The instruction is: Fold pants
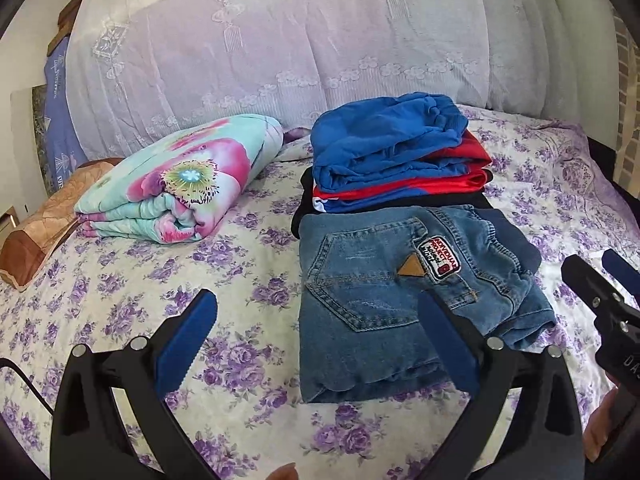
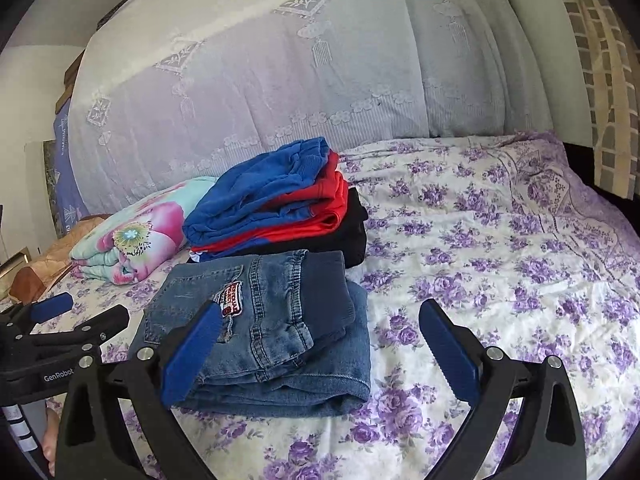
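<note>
Now folded jeans (image 1: 400,296) (patch up) lie between spread left jaws.

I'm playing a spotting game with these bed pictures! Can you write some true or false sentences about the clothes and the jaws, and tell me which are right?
1. The jeans lie folded on the bedsheet. True.
2. The left gripper has its jaws shut on the jeans. False: its jaws are open and hold nothing.
3. A blue garment tops the clothes pile. True.
4. The right gripper holds the floral blanket. False: it is open and empty; the blanket lies apart, beside the pile.
</note>
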The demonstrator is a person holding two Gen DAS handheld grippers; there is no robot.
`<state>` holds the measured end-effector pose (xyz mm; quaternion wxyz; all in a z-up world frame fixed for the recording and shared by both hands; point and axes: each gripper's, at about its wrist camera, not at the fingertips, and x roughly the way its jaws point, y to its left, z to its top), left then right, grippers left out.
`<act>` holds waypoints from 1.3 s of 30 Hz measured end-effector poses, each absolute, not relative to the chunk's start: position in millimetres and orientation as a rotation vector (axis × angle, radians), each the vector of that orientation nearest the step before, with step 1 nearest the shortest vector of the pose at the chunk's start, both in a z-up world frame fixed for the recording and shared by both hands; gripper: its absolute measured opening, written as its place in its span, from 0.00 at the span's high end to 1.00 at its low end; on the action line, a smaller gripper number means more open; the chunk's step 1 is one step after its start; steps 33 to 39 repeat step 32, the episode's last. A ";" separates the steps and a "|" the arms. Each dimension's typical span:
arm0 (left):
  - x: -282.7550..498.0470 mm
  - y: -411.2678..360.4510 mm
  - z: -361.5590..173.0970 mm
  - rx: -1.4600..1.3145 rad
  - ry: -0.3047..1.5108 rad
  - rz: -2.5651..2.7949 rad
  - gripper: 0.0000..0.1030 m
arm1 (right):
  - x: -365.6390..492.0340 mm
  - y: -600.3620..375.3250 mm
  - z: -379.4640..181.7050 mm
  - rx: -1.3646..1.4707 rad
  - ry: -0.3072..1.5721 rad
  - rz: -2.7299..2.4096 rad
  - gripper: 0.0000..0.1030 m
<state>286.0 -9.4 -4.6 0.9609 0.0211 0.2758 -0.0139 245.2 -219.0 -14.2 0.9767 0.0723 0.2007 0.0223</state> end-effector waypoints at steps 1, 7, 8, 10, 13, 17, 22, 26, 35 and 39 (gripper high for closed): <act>285.2 -11.4 -5.1 0.051 0.559 -0.029 0.05 | 245.2 -218.6 -15.6 0.149 0.411 0.045 0.04; 279.8 -15.9 -6.9 0.034 0.570 -0.053 0.05 | 240.0 -207.3 -19.5 0.107 0.408 0.052 0.04; 279.2 -16.2 -6.9 0.032 0.570 -0.053 0.05 | 239.3 -205.9 -19.7 0.102 0.406 0.053 0.04; 278.3 -15.8 -6.9 0.026 0.572 -0.051 0.05 | 237.7 -204.0 -19.3 0.093 0.400 0.050 0.04; 279.5 -14.2 -8.0 0.013 0.583 -0.059 0.05 | 236.9 -202.0 -19.4 0.084 0.398 0.049 0.04; 281.6 -11.3 -8.9 -0.019 0.602 -0.101 0.05 | 238.5 -202.3 -20.6 0.086 0.412 0.052 0.04; 272.2 -17.8 -5.9 0.019 0.528 -0.087 0.05 | 239.3 -203.1 -20.9 0.090 0.414 0.053 0.04; 274.3 -23.2 -7.0 0.035 0.552 -0.089 0.05 | 239.5 -204.3 -20.9 0.093 0.412 0.052 0.04; 278.0 -20.3 -9.8 0.031 0.577 -0.076 0.05 | 240.7 -204.0 -21.6 0.093 0.414 0.050 0.04; 278.0 -20.3 -9.8 0.031 0.577 -0.076 0.05 | 240.7 -204.0 -21.6 0.093 0.414 0.050 0.04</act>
